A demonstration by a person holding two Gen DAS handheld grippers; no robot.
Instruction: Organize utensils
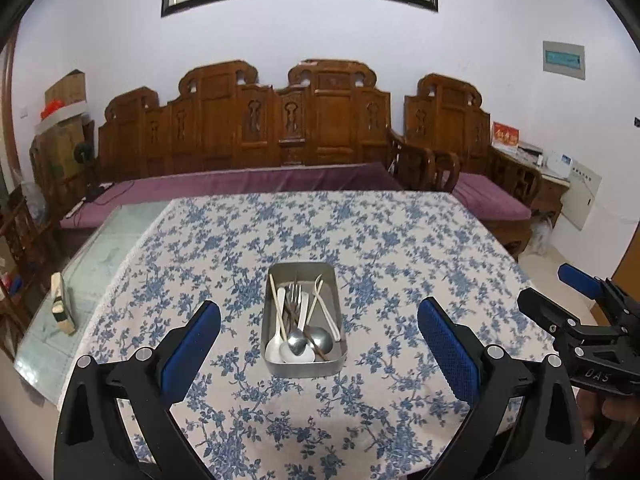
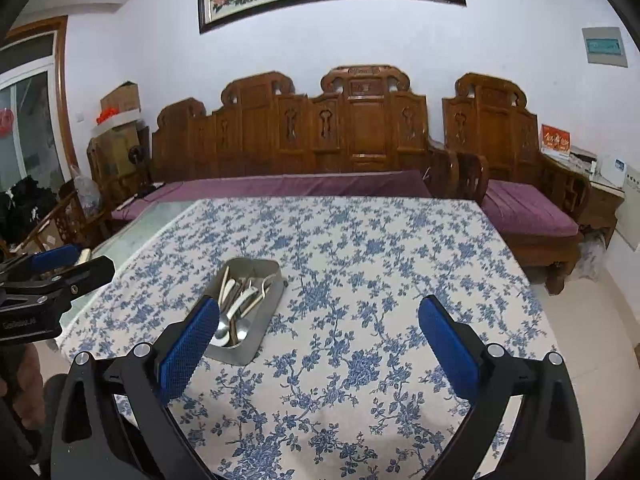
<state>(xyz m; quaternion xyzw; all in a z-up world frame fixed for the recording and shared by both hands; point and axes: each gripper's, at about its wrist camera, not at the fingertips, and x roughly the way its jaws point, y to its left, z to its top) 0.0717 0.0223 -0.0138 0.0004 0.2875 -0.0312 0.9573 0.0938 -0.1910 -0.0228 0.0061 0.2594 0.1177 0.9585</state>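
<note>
A metal tray (image 1: 276,366) stands on the floral tablecloth and holds spoons (image 1: 318,338), a fork (image 1: 295,294), a white spoon (image 1: 276,346) and chopsticks (image 1: 277,306). My left gripper (image 1: 319,316) is open and empty, held above the table with the tray between its fingers in view. The tray also shows in the right wrist view (image 2: 262,330), left of centre. My right gripper (image 2: 319,316) is open and empty, to the right of the tray. Its left pad (image 2: 188,344) hides the tray's near left corner. The right gripper appears at the right edge of the left wrist view (image 1: 576,304).
The table (image 1: 400,240) carries a blue floral cloth; a bare glass strip (image 1: 100,256) runs along its left side with a small block (image 1: 62,308) on it. A carved wooden bench (image 1: 248,140) with purple cushions stands behind the table.
</note>
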